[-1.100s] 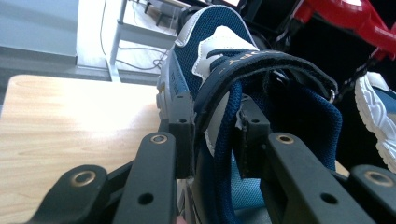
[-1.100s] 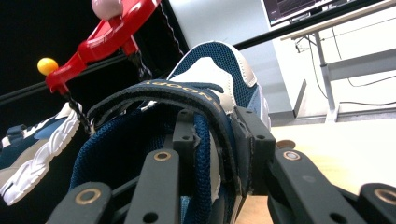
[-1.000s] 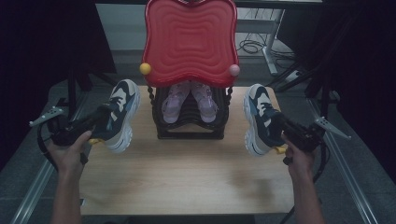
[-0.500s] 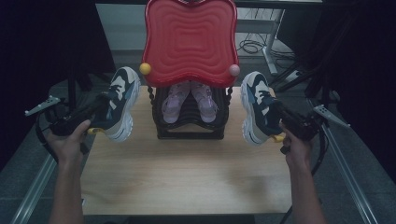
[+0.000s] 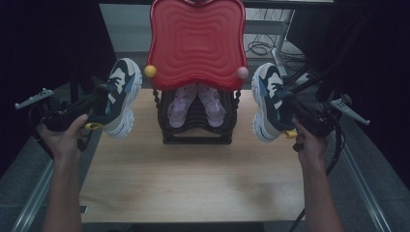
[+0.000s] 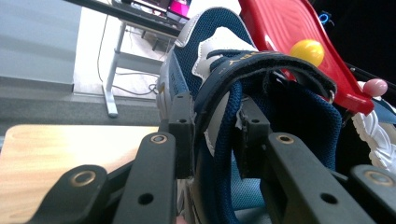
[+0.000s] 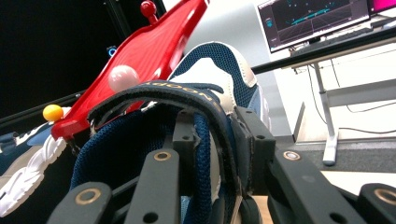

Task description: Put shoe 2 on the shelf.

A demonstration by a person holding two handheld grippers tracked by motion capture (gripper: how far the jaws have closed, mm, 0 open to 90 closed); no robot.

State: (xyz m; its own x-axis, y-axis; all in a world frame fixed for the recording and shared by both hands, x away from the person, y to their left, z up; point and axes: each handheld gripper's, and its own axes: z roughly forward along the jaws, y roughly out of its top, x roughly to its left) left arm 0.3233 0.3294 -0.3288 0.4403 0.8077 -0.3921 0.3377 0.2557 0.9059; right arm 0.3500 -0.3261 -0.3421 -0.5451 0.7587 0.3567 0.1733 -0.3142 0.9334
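Mid-carry: one navy-and-white sneaker per hand, both off the wooden table (image 5: 193, 179), judged bound for the red top shelf (image 5: 196, 41) of the black shoe rack (image 5: 196, 130). Left gripper (image 5: 104, 94) clamped on the collar of the left sneaker (image 5: 121, 96), one jaw inside the mouth and one outside, plain in the left gripper view (image 6: 212, 135). Right gripper (image 5: 289, 104) pinching the right sneaker (image 5: 267, 106) likewise at its collar (image 7: 210, 154). Left sneaker at 9 o'clock of the shelf, just beside the yellow knob (image 5: 150, 71); right sneaker at 3 o'clock, just beside the pink knob (image 5: 242, 72). Pink shoes (image 5: 196, 104) already on the lower tier.

Next, by judgement: higher yet, then inward over the shelf rim, soles down, without clipping either knob. Open room at 9 and 3 o'clock and above; tight only at the scalloped shelf edge and the two knobs. Table edges well clear below.
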